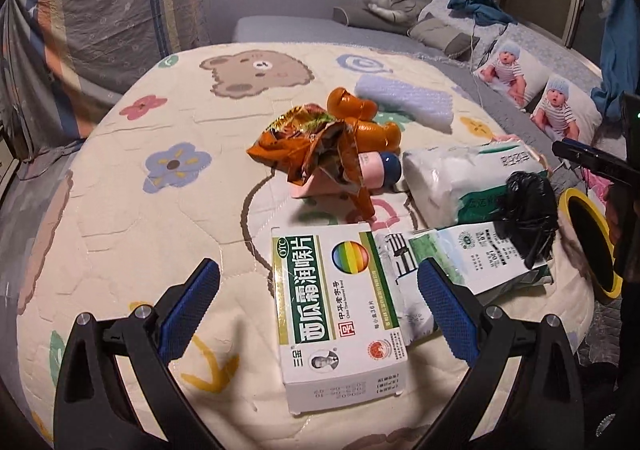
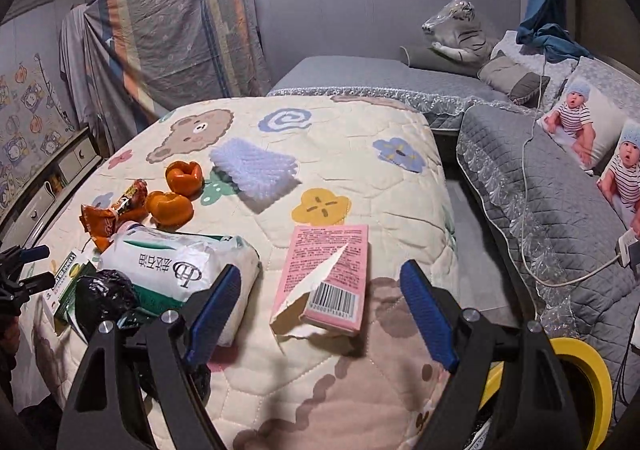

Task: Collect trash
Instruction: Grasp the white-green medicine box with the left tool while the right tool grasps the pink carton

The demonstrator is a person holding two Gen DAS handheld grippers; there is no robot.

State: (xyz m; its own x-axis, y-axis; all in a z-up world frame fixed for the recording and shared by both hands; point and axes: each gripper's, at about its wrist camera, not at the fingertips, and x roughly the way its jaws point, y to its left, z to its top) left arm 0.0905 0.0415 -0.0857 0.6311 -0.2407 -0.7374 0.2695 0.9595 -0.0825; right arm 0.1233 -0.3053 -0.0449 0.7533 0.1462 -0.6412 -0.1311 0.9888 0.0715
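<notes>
Bedroom, cartoon quilt (image 2: 360,185) still covered in trash: green box (image 1: 340,314) sits between your spread left tongs (image 1: 318,314), pink box (image 2: 330,278) between your spread right tongs (image 2: 320,314). Nothing's binned (image 2: 596,374) yet, basically just starting.

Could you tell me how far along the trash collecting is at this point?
Nothing looks collected yet. Both grippers, left and right, are open and empty. The left frames the green-and-white medicine box; the right frames the torn pink box. Still on the quilt: snack wrapper, orange peels, tissue pack, black bag.
</notes>
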